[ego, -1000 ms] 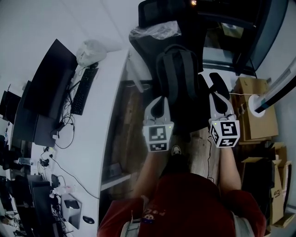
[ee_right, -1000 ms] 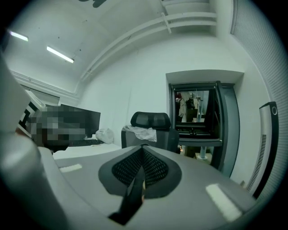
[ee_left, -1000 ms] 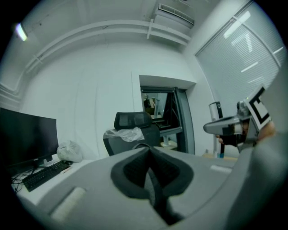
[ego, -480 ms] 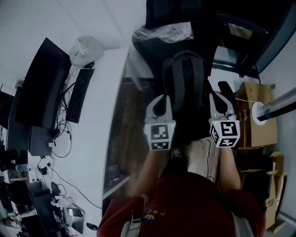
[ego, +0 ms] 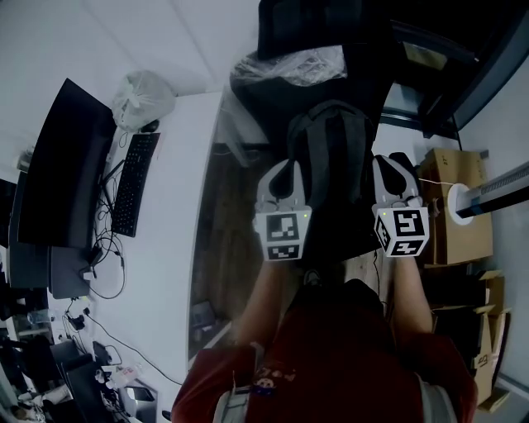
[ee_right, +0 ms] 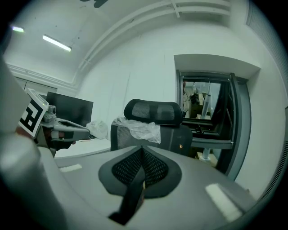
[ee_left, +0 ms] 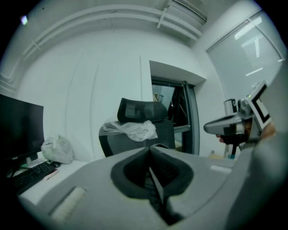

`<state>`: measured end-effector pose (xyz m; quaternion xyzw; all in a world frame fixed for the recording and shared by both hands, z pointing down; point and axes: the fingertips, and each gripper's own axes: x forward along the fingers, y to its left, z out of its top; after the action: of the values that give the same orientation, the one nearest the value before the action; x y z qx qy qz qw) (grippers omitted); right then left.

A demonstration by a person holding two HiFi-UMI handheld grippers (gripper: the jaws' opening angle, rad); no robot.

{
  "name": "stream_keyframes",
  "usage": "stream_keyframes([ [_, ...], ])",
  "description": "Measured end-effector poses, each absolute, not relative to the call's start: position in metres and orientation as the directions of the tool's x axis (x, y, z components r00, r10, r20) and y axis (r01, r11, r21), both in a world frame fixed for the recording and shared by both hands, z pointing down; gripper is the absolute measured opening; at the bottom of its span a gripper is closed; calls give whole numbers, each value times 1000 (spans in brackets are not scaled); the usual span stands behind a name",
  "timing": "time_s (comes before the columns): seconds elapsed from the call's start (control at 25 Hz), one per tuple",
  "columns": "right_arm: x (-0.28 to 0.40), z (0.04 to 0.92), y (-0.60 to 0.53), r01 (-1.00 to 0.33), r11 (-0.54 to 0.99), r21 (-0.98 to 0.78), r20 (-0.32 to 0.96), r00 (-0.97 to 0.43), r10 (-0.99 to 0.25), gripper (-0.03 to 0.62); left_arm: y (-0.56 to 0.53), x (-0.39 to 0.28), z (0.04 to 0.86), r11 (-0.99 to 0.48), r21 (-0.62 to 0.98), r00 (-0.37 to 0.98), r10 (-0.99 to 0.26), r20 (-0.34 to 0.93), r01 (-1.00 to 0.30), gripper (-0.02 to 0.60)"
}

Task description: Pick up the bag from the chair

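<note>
From the head view, possible to see the bag (ego: 329,157), a dark backpack, resting on the chair (ego: 307,25) with its straps toward the camera. Also to see the left tongs (ego: 282,165) and the right tongs (ego: 391,161), one at each side of the bag and near it; contact not certain. At the left, a white bench (ego: 178,215) carrying a keyboard (ego: 128,186).

From the left gripper view, plainly closed: pads together, nothing between them. Ahead, only the chair back with a plastic sheet (ee_left: 130,129) laid over it.

From the right gripper view, the same: pressed together and empty, pointing toward the chair back.

Probably the approach step, no grasp yet. Risks from here: arriving with closed tongs and only pushing the bag, perhaps off the seat, so need to open first. Could also pinch loose fabric instead of a strap or the top handle, letting a heavy bag slip or swing. Might also shove the chair away by pressing on it.
</note>
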<state>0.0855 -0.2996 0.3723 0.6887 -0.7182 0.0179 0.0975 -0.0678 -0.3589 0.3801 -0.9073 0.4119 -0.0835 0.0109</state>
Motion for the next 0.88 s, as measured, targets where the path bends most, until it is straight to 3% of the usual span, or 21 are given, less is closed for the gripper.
stream_keyframes([
  [0.36, 120, 392, -337, -995, 60, 82, 174, -46, -984, 0, -392, -33, 394, -659, -126, 640, -751, 163, -742, -3],
  [0.88, 177, 428, -429, -979, 200, 45, 213, -186, -959, 2, -461, 16, 426, -566, -169, 521, -817, 247, -807, 20],
])
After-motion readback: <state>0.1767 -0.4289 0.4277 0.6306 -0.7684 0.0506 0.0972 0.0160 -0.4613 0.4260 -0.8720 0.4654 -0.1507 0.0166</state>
